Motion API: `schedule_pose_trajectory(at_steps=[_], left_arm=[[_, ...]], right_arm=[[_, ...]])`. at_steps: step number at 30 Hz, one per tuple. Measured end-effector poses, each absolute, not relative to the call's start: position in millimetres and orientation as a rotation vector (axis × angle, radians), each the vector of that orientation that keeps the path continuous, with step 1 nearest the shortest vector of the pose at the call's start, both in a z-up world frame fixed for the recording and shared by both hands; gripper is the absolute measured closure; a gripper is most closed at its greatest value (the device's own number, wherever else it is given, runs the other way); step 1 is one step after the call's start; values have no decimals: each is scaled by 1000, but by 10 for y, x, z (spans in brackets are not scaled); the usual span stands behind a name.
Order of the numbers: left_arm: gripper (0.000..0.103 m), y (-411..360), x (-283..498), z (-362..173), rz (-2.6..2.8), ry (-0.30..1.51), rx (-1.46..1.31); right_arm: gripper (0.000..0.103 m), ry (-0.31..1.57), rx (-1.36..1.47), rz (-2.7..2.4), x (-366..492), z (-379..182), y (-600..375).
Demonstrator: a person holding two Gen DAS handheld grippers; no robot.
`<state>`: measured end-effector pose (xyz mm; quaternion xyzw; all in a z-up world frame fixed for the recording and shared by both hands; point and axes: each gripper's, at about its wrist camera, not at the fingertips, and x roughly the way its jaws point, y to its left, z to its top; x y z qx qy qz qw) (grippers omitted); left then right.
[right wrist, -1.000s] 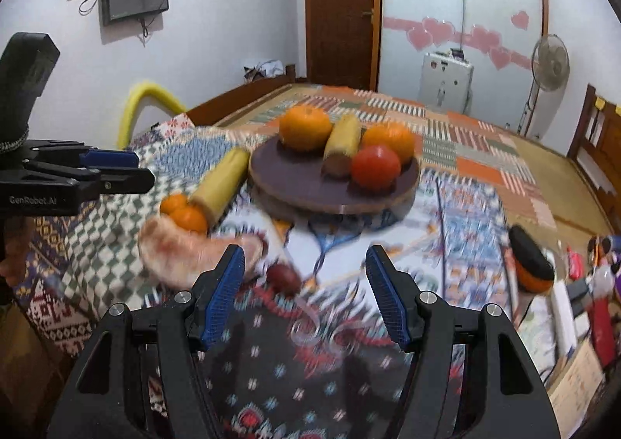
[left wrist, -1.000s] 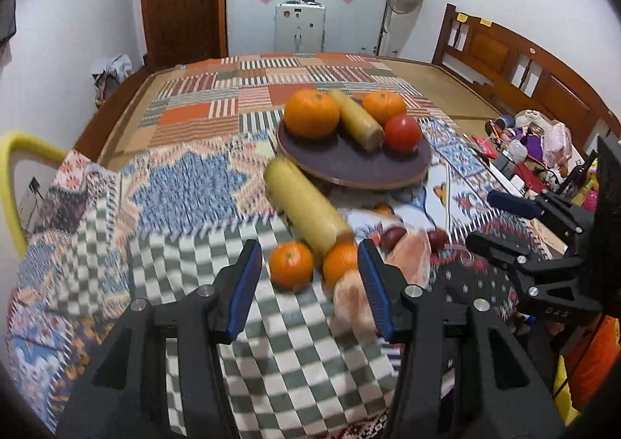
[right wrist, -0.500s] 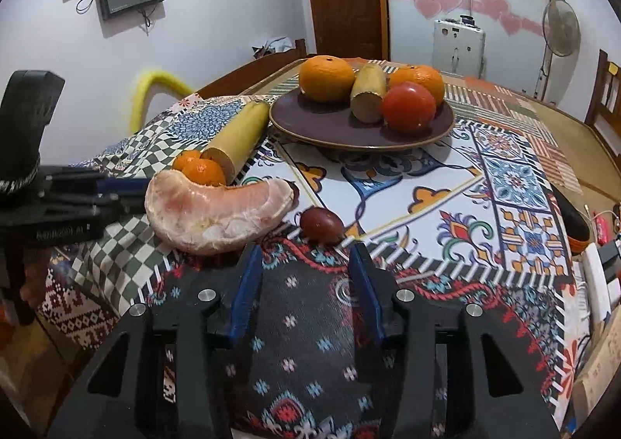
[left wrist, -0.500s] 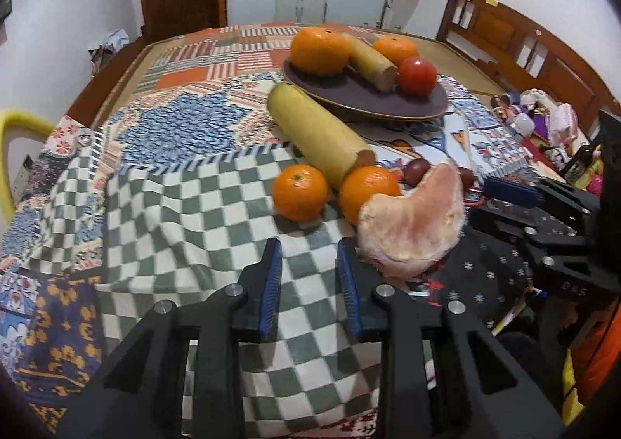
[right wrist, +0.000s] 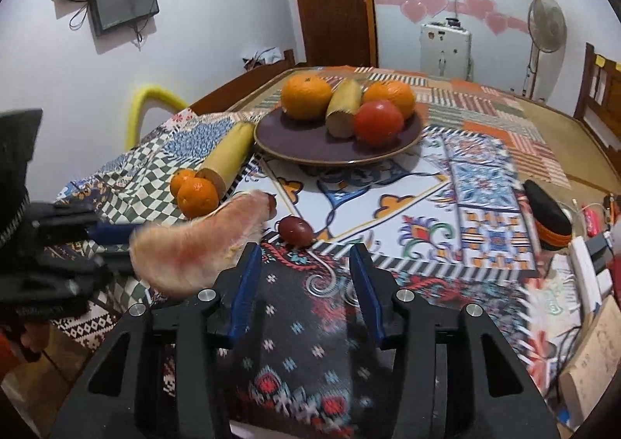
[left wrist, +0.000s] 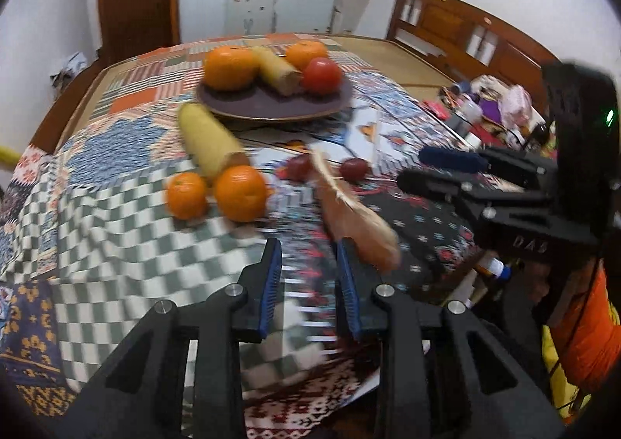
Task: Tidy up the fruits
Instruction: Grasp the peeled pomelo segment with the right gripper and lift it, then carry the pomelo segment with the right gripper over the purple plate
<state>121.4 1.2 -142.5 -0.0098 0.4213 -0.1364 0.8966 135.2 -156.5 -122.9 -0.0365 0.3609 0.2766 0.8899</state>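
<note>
A pink peeled pomelo segment (left wrist: 349, 206) stands tilted on the patterned cloth, just right of my left gripper (left wrist: 307, 245). That gripper's jaws stand almost together with nothing between them. In the right wrist view the pomelo segment (right wrist: 202, 245) lies against the outer side of the left finger of my right gripper (right wrist: 303, 250), which is open and empty. A small dark-red fruit (right wrist: 295, 229) lies just beyond its tips. Two small oranges (left wrist: 240, 192) and a long yellow fruit (left wrist: 209, 144) lie before the brown plate (left wrist: 271, 109), which carries oranges, a tomato and another yellow fruit.
My right gripper (left wrist: 411, 171) reaches in from the right of the left view. A black and orange case (right wrist: 547, 217) and bedside clutter (left wrist: 485, 105) sit at the right edge. A yellow chair back (right wrist: 155, 97) rises beyond the left edge.
Both grippers' jaws have narrowed. My left gripper has shifted right, up to the pomelo segment, which lay flat before and now stands tilted, edge-on.
</note>
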Motion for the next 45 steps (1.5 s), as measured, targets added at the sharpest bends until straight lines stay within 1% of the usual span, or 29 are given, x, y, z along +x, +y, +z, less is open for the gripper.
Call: schedule_pose_trajectory(at_steps=[8,10,12,13,22,23,24,27,33,38,45], left_arm=[[73,-283,1238,-1471,-314,861,-16],[73,-241,1204,-1445,-303,854,-27],[73,-135,1155,-1408,-281,845,-37],[73,-95,1131,-1393,-269,840,-38],[73,347,974,-1380,-183,840,-78],[73,382,973,-1392,-175,842,-83],[72,416,977,-1409,-160,844,-85],[71,492,995,-1455,-146,853,-97],[71,529,1035,-1518,-149,864,-121],[71,492,1046,-1509,-153,861,-114],[71,435,1143,-1459,-170,845,-108]], right_arm=[[59,734,-57,570,1225,-1072,-1716],[55,730,-61,580,1200,-1073,-1678],[43,726,-69,584,1194,-1091,-1640],[42,724,-75,585,1195,-1113,-1607],[41,817,-123,625,1434,-1437,-1264],[40,820,-119,640,1450,-1449,-1248],[36,821,-117,644,1463,-1458,-1233],[29,823,-137,646,1489,-1476,-1175],[20,797,-246,631,1471,-1519,-1021],[25,785,-247,623,1436,-1501,-1102],[27,781,-197,553,1349,-1488,-1431]])
